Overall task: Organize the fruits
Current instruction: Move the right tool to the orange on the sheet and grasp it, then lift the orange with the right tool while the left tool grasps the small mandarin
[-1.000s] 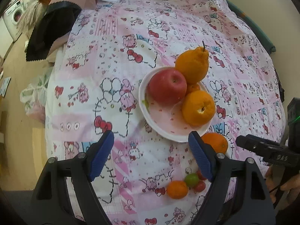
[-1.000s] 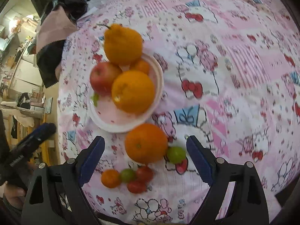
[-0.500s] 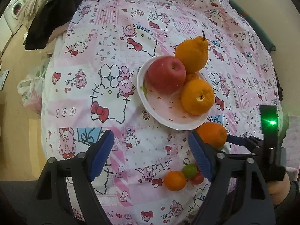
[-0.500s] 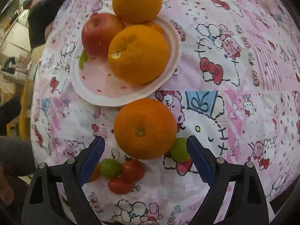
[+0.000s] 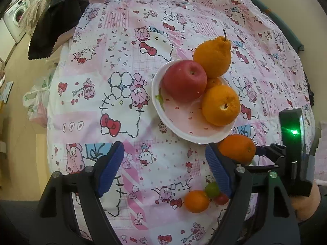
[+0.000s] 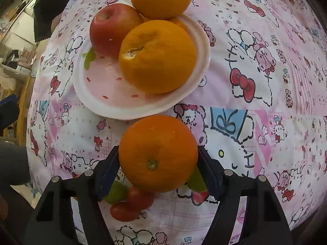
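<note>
My right fingers are closing around the loose orange just below the plate. Left fingers gape, empty. Four fruits plated; orange, small tomatoes remain.

Smooth round orange on patterned cloth, stem end up, just beside the fruit plate
</note>
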`<control>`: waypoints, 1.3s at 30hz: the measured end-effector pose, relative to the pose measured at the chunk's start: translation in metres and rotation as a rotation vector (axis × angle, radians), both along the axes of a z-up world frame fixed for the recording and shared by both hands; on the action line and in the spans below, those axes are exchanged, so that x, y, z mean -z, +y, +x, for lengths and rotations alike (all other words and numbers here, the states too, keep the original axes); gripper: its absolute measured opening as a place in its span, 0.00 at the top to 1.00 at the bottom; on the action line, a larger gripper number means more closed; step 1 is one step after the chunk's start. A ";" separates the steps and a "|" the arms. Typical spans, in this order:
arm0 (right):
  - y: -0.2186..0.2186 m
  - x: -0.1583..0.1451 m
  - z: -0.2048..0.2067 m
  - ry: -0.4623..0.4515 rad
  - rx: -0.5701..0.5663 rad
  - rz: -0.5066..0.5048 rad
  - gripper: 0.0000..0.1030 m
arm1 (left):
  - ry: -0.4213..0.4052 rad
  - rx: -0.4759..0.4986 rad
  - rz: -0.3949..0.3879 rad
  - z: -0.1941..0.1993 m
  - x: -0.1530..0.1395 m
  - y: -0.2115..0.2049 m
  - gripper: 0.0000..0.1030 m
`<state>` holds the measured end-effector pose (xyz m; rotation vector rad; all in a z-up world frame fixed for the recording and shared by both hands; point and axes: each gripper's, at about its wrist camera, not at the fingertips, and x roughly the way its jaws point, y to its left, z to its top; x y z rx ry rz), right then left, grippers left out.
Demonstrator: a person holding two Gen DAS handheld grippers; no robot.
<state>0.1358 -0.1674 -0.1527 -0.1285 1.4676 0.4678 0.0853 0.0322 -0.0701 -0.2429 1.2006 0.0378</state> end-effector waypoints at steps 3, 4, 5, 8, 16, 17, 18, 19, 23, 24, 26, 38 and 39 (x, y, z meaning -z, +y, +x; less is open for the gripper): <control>0.000 -0.002 -0.001 0.003 0.020 0.011 0.28 | 0.006 -0.012 0.001 0.001 0.002 0.003 0.23; -0.002 -0.004 -0.002 0.001 0.028 0.019 0.28 | 0.006 -0.015 0.003 0.001 0.002 0.004 0.23; -0.009 -0.008 -0.003 -0.001 0.034 0.026 0.28 | 0.004 -0.017 0.006 0.001 0.002 0.004 0.23; -0.022 -0.023 -0.007 -0.023 0.055 0.061 0.28 | -0.011 -0.018 0.010 -0.001 -0.001 0.005 0.23; -0.047 -0.063 -0.020 -0.095 0.106 0.154 0.28 | -0.025 0.000 -0.017 -0.017 -0.014 0.002 0.23; -0.050 -0.065 -0.022 -0.097 0.120 0.168 0.28 | -0.026 0.002 -0.021 -0.020 -0.016 0.001 0.23; -0.054 -0.068 -0.023 -0.103 0.130 0.182 0.28 | -0.026 0.008 -0.023 -0.023 -0.017 -0.001 0.23; -0.053 -0.069 -0.024 -0.110 0.134 0.189 0.28 | -0.025 0.014 -0.024 -0.026 -0.017 -0.002 0.23; -0.070 -0.084 -0.026 -0.149 0.192 0.251 0.28 | 0.005 0.045 -0.037 -0.036 -0.010 -0.011 0.24; -0.072 -0.085 -0.028 -0.153 0.209 0.260 0.28 | 0.020 0.055 -0.045 -0.037 -0.007 -0.013 0.24; -0.082 -0.091 -0.031 -0.161 0.249 0.273 0.28 | 0.058 0.080 -0.056 -0.040 0.002 -0.018 0.24; -0.091 -0.086 -0.034 -0.129 0.310 0.300 0.29 | 0.205 0.142 -0.070 -0.044 0.041 -0.031 0.35; -0.090 -0.084 -0.034 -0.126 0.307 0.295 0.29 | 0.208 0.154 -0.069 -0.045 0.042 -0.033 0.35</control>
